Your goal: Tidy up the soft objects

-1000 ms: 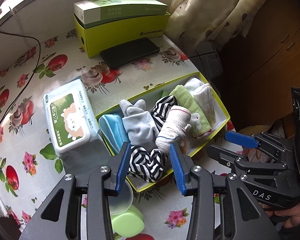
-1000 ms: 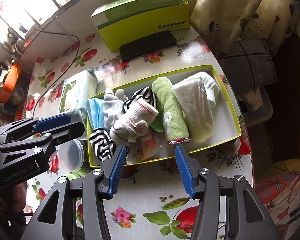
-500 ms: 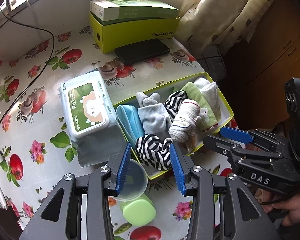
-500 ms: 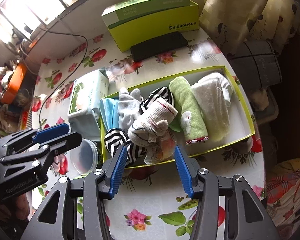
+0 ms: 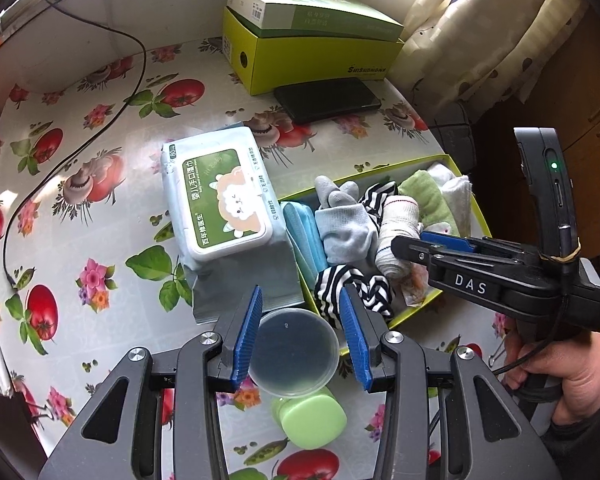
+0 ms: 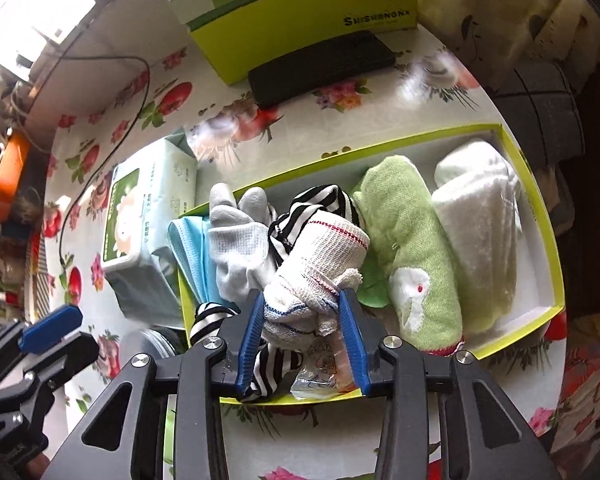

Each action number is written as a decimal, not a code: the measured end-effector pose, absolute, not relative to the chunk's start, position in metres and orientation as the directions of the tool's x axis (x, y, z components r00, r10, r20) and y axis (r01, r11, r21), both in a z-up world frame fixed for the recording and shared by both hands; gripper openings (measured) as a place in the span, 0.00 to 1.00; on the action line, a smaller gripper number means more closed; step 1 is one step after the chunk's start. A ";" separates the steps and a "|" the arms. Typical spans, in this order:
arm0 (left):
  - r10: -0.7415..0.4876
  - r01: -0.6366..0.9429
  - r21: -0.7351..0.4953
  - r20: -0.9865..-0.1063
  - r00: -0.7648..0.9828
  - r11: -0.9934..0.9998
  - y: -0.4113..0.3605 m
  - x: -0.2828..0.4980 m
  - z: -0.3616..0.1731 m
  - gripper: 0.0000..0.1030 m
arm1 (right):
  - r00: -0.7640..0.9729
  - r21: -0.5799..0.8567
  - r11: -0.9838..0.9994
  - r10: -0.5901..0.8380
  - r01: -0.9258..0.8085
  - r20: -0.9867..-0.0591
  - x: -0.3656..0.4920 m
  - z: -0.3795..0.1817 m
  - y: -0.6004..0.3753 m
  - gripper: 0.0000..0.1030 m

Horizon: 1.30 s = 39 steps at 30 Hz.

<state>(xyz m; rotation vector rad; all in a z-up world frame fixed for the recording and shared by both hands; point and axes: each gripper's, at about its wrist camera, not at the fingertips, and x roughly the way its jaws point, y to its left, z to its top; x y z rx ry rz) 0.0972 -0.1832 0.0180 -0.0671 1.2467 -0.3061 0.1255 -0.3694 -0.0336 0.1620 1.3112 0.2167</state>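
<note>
A white knit glove with red and blue stripes (image 6: 320, 268) is lying on top of the pile in the shallow yellow-green tray (image 6: 540, 216), its fingertip end sitting between the blue pads of the right hand-held gripper (image 6: 302, 312). The jaws of that hand-held gripper are closing around it, and both pads are already meeting the knit fabric. Beside the glove a grey-tipped work glove (image 6: 240, 248) and a black-and-white striped cloth (image 6: 320, 204) are crowding the left part of the tray, with a folded blue cloth (image 6: 188, 248) against the tray's left wall. To the right a rolled green towel (image 6: 412, 240) and a white towel (image 6: 480, 220) are lying side by side. Outside the tray, a pack of wet wipes (image 5: 220, 204) is resting on the flowered counter (image 5: 100, 140). The left hand-held gripper (image 5: 300, 320) is hanging open above a clear plastic cup (image 5: 294, 352), gripping nothing, with a green lid (image 5: 312, 420) just below it.
</note>
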 end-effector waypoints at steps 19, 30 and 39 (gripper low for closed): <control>-0.264 0.237 -0.202 -0.927 0.266 0.950 -0.193 0.094 0.015 0.40 | 0.220 0.177 0.957 0.228 -0.228 -0.949 0.102 -0.010 -0.368 0.36; -0.223 0.297 -0.129 -0.924 0.310 0.946 -0.199 0.076 0.028 0.40 | 0.317 0.131 0.984 0.163 -0.121 -0.934 0.048 0.018 -0.380 0.46; -0.240 0.324 -0.133 -0.917 0.318 0.937 -0.192 0.057 0.032 0.40 | 0.345 0.109 0.989 0.136 -0.095 -0.929 0.013 0.021 -0.368 0.49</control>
